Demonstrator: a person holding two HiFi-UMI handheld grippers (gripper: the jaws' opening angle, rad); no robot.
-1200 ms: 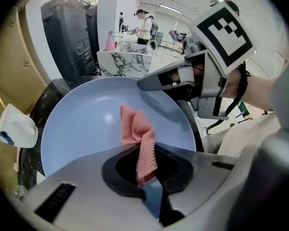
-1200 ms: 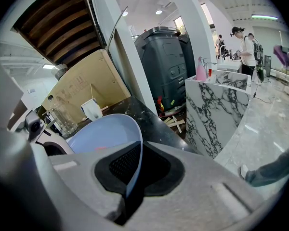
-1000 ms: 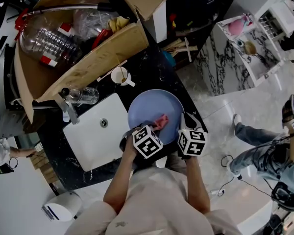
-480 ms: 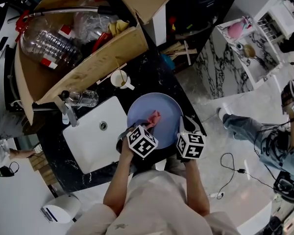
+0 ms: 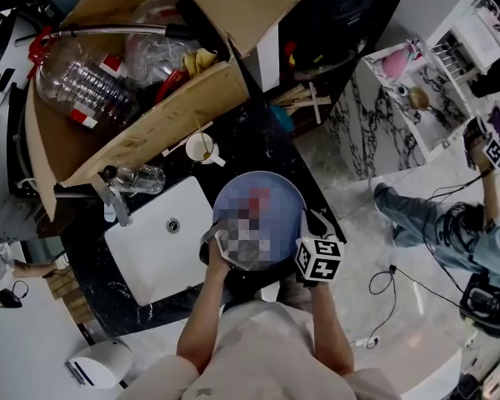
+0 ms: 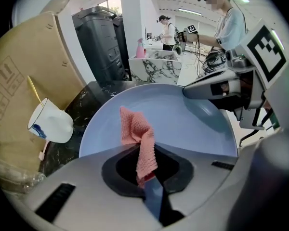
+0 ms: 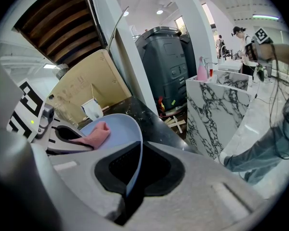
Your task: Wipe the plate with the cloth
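Plate (image 5: 277, 192) at 3 o'clock of the sink (image 5: 154, 240). The right gripper (image 7: 129, 179) clamps its rim at 3 o'clock. The left gripper (image 6: 146, 176) pinches one corner of the cloth (image 6: 136, 131), which trails toward 12 o'clock. Risk: hard dragging could pull that corner free or tip the plate.

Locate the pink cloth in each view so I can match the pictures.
Head view: cloth near picture centre, on the plate.
Left gripper view: cloth at centre, running from the jaws onto the plate.
Right gripper view: cloth left of centre, on the plate.
Shared landmark: the white cup beyond the plate.
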